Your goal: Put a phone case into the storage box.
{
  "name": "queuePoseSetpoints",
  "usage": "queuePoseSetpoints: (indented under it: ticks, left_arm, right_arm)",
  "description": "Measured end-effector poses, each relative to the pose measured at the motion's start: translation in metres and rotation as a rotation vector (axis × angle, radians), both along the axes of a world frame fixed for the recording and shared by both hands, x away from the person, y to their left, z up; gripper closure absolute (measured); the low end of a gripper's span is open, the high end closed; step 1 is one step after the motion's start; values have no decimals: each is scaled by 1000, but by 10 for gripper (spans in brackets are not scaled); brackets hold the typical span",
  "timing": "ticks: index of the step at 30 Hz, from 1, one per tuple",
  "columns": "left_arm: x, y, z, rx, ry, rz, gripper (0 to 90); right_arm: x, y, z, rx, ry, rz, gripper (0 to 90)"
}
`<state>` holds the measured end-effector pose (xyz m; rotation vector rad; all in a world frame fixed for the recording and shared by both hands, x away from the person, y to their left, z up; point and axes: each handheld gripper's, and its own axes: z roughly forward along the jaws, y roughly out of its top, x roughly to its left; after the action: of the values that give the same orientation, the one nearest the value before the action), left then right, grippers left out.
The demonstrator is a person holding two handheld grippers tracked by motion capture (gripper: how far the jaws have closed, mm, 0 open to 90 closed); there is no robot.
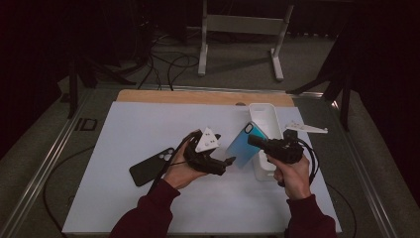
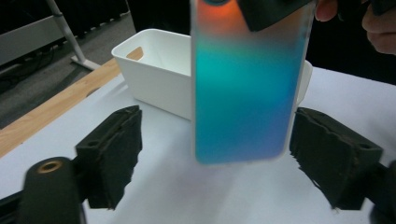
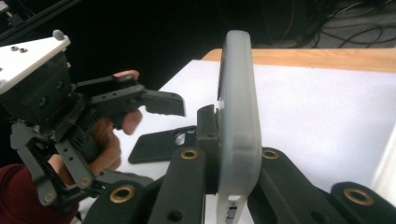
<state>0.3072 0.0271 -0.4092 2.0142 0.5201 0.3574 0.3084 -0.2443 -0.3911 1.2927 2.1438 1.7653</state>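
Note:
A phone case (image 1: 243, 145) with a teal-to-blue back hangs tilted above the white table sheet, beside the white bin (image 1: 265, 111). My right gripper (image 1: 253, 140) is shut on its upper end. In the right gripper view the case (image 3: 238, 116) stands edge-on between the jaws. My left gripper (image 1: 225, 165) is open and points at the case's lower end. In the left gripper view the case (image 2: 243, 88) hangs between the wide-apart pads (image 2: 116, 144), which do not press on it. A black phone case (image 1: 151, 166) lies flat on the sheet at the left.
The white bin (image 2: 154, 70) stands at the back right of the sheet, just behind the held case. A white flat three-cornered piece (image 1: 307, 128) lies right of the bin. A wooden strip (image 1: 198, 96) runs along the table's far edge.

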Motion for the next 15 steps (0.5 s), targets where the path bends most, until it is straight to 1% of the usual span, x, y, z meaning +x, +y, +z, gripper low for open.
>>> queuePoseSetpoints:
  ticks: [1,3,5,8,9,13,15]
  left_arm:
    - [1,3,0,-8,13,-3,150]
    - [1,4,0,-13,19,-4,129]
    - [2,6,-1,-16,25,-10,121]
    - [2,7,-2,-20,50,-31,103]
    - [3,7,-2,-22,60,-44,102]
    - [2,5,-3,-13,67,-66,99]
    - [2,4,-4,-16,76,-76,99]
  right_arm:
    - [0,-1,0,-4,-6,-4,870]
    - [0,-4,1,-15,-23,-6,870]
    - [-1,-6,2,-17,-30,-4,870]
    - [-2,-7,4,-14,-48,6,870]
    - [-3,-8,4,-10,-55,14,870]
    - [-6,-8,8,2,-82,44,869]
    - [-9,-7,10,-1,-112,75,869]
